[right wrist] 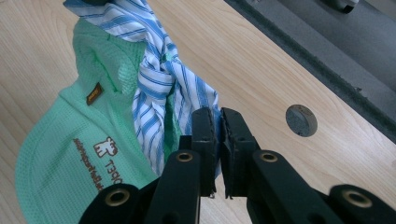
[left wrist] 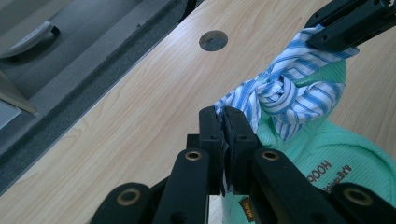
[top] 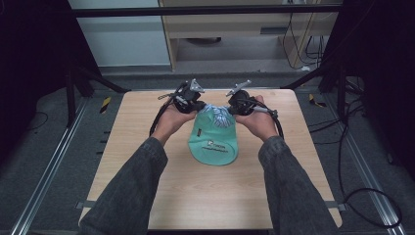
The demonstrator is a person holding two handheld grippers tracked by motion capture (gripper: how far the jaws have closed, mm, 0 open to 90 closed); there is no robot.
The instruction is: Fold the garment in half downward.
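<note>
A mint-green waffle-knit cloth item (top: 213, 143) with printed lettering lies in the middle of the wooden table (top: 142, 117). Its two blue-and-white striped ties (top: 218, 116) are twisted into a knot (left wrist: 279, 88) at its far end, and the knot (right wrist: 160, 70) is raised a little. My left gripper (top: 198, 105) is shut on the end of one striped tie (left wrist: 233, 100), its jaws (left wrist: 223, 116) pinching the fabric. My right gripper (top: 234, 105) is shut on the other striped tie (right wrist: 205, 95), which runs between its jaws (right wrist: 217, 119). The right gripper (left wrist: 348, 23) shows across from the left.
A round cable hole (left wrist: 213, 40) is cut into the table near its far edge; the same hole (right wrist: 301, 120) shows beside the right jaws. Grey floor and metal rails (top: 44, 161) surround the table. Cables (top: 362, 196) lie on the floor at right.
</note>
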